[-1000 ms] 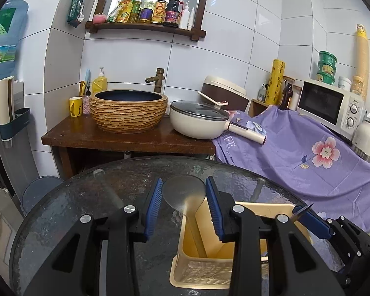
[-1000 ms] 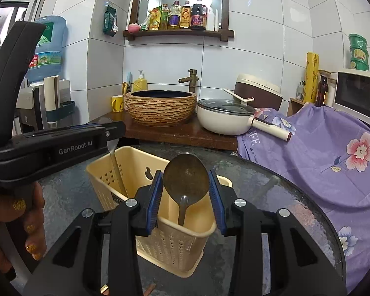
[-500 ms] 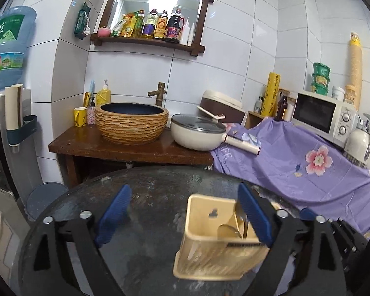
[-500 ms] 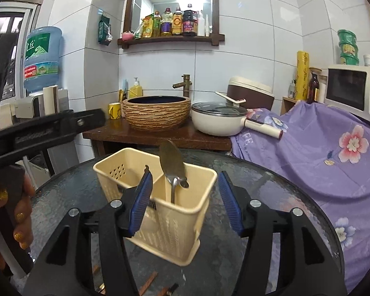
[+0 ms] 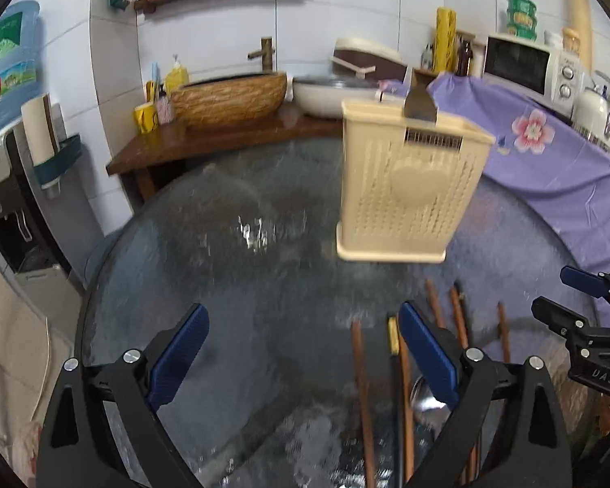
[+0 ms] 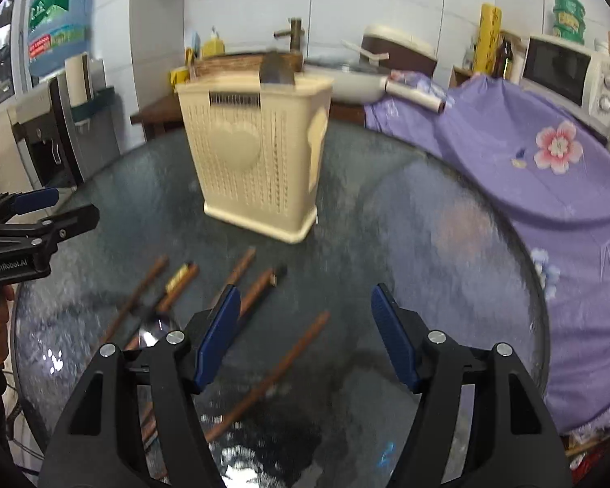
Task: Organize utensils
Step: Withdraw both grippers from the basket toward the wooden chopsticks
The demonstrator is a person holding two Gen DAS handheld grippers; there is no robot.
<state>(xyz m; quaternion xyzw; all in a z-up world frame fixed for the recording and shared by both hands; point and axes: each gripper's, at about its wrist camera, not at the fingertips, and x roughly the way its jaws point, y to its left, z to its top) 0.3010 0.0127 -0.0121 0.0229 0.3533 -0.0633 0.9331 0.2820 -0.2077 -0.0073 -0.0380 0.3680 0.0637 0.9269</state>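
A cream perforated utensil holder point(image 5: 406, 187) point(image 6: 260, 162) stands upright on the round glass table point(image 5: 232, 244), with a spoon bowl point(image 5: 419, 106) point(image 6: 276, 70) sticking out of its top. Several brown chopsticks point(image 6: 272, 370) point(image 5: 362, 390) and a metal spoon point(image 6: 154, 331) point(image 5: 427, 400) lie loose on the glass in front of it. My left gripper point(image 5: 301, 362) is open and empty, low over the table, left of the chopsticks. My right gripper point(image 6: 305, 337) is open and empty above the chopsticks.
A purple flowered cloth point(image 6: 549, 154) covers the counter to the right, with a microwave point(image 5: 524, 65) on it. Behind the table stand a wooden shelf with a woven basin point(image 5: 227, 97) and a white pan point(image 5: 329, 93). A water dispenser point(image 6: 49, 122) stands left.
Both grippers opened, let go of the spoons, and pulled back and down from the holder. The loose chopsticks and spoon on the glass have come into view.
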